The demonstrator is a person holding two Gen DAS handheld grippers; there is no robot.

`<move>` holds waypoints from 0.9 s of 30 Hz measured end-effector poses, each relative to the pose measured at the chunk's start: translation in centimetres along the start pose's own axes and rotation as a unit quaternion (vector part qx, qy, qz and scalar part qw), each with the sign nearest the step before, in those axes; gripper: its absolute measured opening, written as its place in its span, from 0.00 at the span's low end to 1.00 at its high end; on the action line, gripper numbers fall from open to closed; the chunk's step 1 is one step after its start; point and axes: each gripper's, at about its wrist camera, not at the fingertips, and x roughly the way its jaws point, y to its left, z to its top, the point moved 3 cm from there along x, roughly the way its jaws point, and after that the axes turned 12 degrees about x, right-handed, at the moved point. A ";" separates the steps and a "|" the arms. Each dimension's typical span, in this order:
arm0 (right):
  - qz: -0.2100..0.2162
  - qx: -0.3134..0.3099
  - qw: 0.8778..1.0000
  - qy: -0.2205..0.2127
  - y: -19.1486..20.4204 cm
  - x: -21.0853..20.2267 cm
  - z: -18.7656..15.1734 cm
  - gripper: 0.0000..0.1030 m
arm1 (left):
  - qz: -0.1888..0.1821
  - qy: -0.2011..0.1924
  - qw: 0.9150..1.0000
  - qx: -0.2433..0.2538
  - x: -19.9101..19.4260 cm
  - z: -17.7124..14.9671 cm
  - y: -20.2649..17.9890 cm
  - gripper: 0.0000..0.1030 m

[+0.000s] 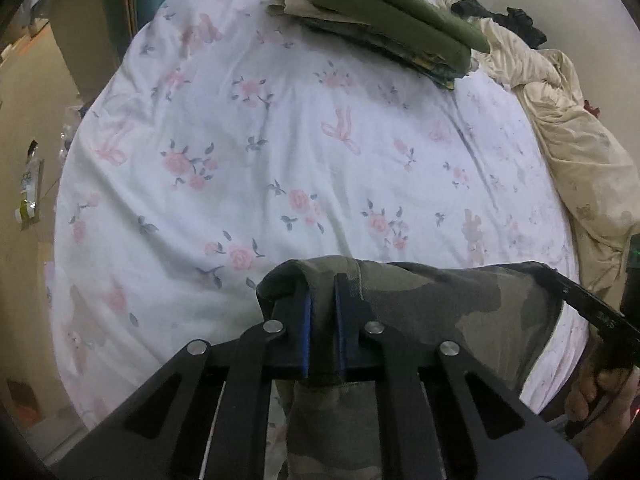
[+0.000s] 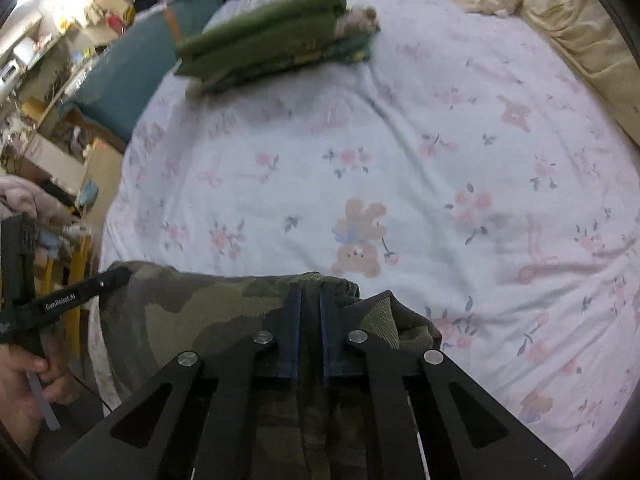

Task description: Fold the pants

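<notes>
Camouflage pants [image 1: 448, 304] hang stretched between my two grippers at the near edge of the bed. My left gripper [image 1: 322, 280] is shut on the pants' top edge at its left corner. My right gripper [image 2: 310, 290] is shut on the same edge of the pants [image 2: 192, 312] at its right corner. The cloth drops below both grippers out of sight. The right gripper's finger shows at the right of the left wrist view [image 1: 580, 304], and the left gripper's finger at the left of the right wrist view [image 2: 72, 300].
A bed with a white floral sheet [image 1: 280, 140] lies ahead. A stack of folded green clothes [image 1: 384, 16] sits at its far side, also in the right wrist view [image 2: 272, 40]. A crumpled beige blanket [image 1: 568, 132] lies along the right. Shelves and clutter [image 2: 48, 80] stand to the left.
</notes>
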 end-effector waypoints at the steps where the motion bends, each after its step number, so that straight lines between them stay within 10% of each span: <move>1: -0.008 0.016 1.000 0.014 -0.7 0.9 0.0 0.06 | -0.002 -0.001 1.000 0.005 0.1 0.0 -0.2 0.07; 6: -0.020 0.106 0.994 0.034 -3.6 3.5 0.2 0.11 | 0.016 -0.019 1.000 0.001 0.7 0.6 -0.2 0.08; 11: -0.083 -0.014 0.996 0.001 -0.3 2.2 -0.4 0.12 | 0.107 -0.067 0.992 -0.003 -1.6 0.9 0.7 0.15; 18: -0.044 -0.056 0.995 -0.071 3.4 -0.2 0.1 0.14 | 0.003 -0.075 0.991 0.114 -1.5 -0.8 -6.7 0.15; 22: 0.077 -0.037 0.996 0.025 5.1 2.6 -1.2 0.15 | -0.018 -0.040 0.989 0.141 2.2 -1.3 -8.3 0.13; 27: -0.020 -0.047 0.998 0.029 2.8 5.5 -1.8 0.00 | 0.074 -0.043 0.986 0.144 3.3 -0.6 -6.4 0.08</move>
